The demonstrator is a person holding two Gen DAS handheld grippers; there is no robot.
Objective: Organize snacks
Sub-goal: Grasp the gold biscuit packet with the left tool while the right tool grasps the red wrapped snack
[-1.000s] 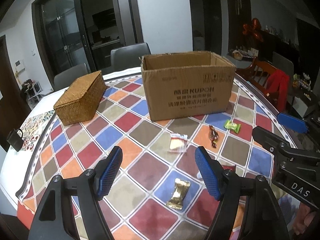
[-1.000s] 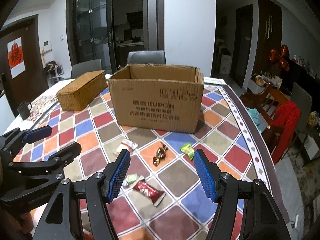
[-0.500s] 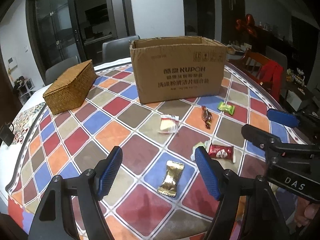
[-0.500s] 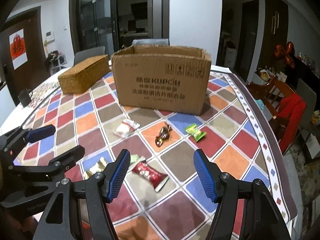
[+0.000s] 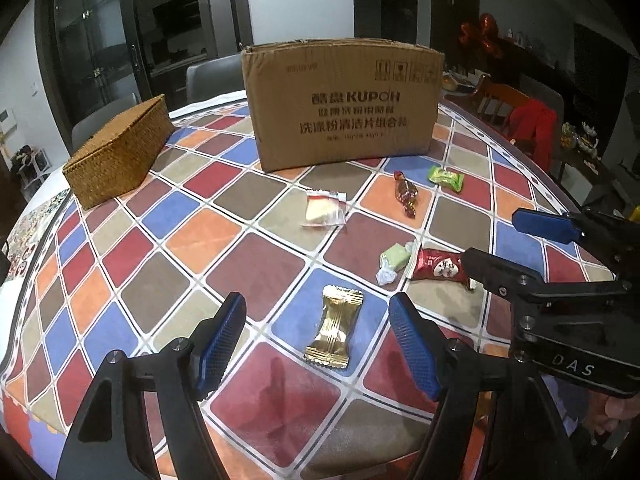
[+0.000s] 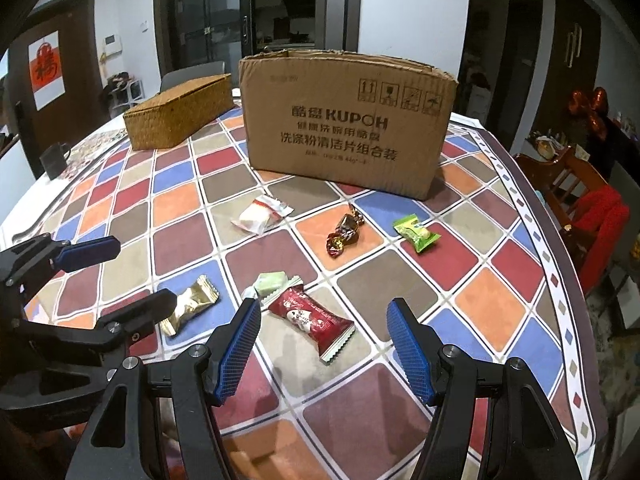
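Several wrapped snacks lie on the chequered table. A gold packet (image 5: 335,326) (image 6: 190,304) lies just ahead of my open, empty left gripper (image 5: 316,344). A red packet (image 6: 312,319) (image 5: 438,268) lies just ahead of my open, empty right gripper (image 6: 322,346). A pale green candy (image 6: 270,283) (image 5: 394,258) sits beside the red packet. A white packet (image 5: 324,212) (image 6: 262,214), a brown twisted candy (image 5: 406,196) (image 6: 344,232) and a bright green packet (image 5: 446,178) (image 6: 416,234) lie nearer the open cardboard box (image 5: 340,104) (image 6: 344,120).
A closed wicker box (image 5: 118,152) (image 6: 180,114) stands at the back left. A dark mug (image 6: 54,158) sits at the far left edge. Chairs (image 6: 576,196) stand around the round table (image 5: 100,240). Each gripper shows in the other's view, the right (image 5: 540,256), the left (image 6: 108,280).
Both grippers have moved forward and lower toward the table. The snacks now appear larger and closer. Both stay open, and nothing has been picked up.
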